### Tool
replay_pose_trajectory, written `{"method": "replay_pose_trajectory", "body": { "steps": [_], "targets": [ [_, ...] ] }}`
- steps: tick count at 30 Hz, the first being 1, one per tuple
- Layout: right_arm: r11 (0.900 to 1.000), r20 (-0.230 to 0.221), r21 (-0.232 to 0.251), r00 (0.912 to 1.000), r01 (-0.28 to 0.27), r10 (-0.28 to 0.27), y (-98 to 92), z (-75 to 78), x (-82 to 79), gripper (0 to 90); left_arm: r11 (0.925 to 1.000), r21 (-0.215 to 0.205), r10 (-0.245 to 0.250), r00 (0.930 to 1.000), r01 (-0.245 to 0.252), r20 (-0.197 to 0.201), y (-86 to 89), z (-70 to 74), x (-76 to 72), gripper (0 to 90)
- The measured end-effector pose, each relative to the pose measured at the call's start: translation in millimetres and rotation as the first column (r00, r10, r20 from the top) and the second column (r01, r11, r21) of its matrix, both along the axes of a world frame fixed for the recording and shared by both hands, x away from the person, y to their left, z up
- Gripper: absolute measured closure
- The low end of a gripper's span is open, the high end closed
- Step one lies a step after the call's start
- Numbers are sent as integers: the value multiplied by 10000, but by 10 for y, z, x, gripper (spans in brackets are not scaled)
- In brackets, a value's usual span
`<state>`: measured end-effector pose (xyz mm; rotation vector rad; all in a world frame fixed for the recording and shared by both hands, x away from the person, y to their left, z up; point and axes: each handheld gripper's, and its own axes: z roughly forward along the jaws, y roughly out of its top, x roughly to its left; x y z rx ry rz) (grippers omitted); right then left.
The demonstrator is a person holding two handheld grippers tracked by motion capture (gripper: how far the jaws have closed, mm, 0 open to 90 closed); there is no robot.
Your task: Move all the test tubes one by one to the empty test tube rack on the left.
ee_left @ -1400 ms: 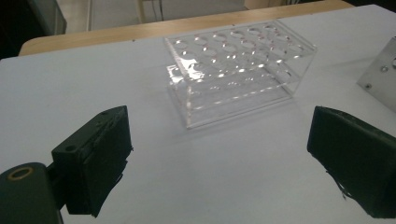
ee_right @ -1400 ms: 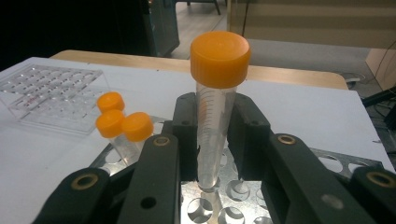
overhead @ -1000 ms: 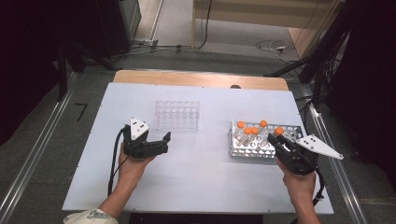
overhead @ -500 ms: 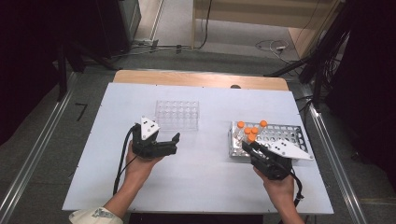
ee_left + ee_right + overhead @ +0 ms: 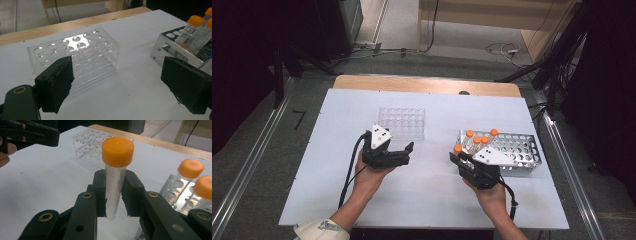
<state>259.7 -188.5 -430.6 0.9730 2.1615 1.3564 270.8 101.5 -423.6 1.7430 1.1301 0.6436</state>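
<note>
Mid-transfer: carrying one orange-capped tube away from the metal rack toward the clear plastic rack. Right gripper clamped on the tube just below its cap, fingers pressed to both sides, tube upright and lifted clear of the white counter, between the two racks and nearer the metal one. Four more capped tubes standing in the near-left end of the metal rack. Left gripper held wide, nothing between its fingers; jaws just closing a little, yet well apart, hovering just in front of the clear rack. Clear rack empty, every well free. Probably next: bring the tube across above a chosen well, keep it vertical, line the tip up with the hole, lower straight in, then release. Possibly a steadying touch on the clear rack from the left gripper, since a light rack could slide or tip.
</note>
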Motion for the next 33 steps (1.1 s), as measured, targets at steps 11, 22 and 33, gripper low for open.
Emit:
{"method": "replay_pose_trajectory", "body": {
  "steps": [11,22,33],
  "targets": [
    [9991,-398,-35,9983,-427,425,275,-115,148,717,9892,-635,-1307,9911,1320,247,-284,131,-66,169],
    [9947,-494,-292,9940,-989,974,547,-191,178,717,9759,-315,-2154,9764,2157,142,-425,77,-99,303],
    [9887,-618,-193,9872,-1486,1472,668,-193,131,717,9667,16,-2559,9666,2559,149,-465,24,-122,559]
  ]
}}
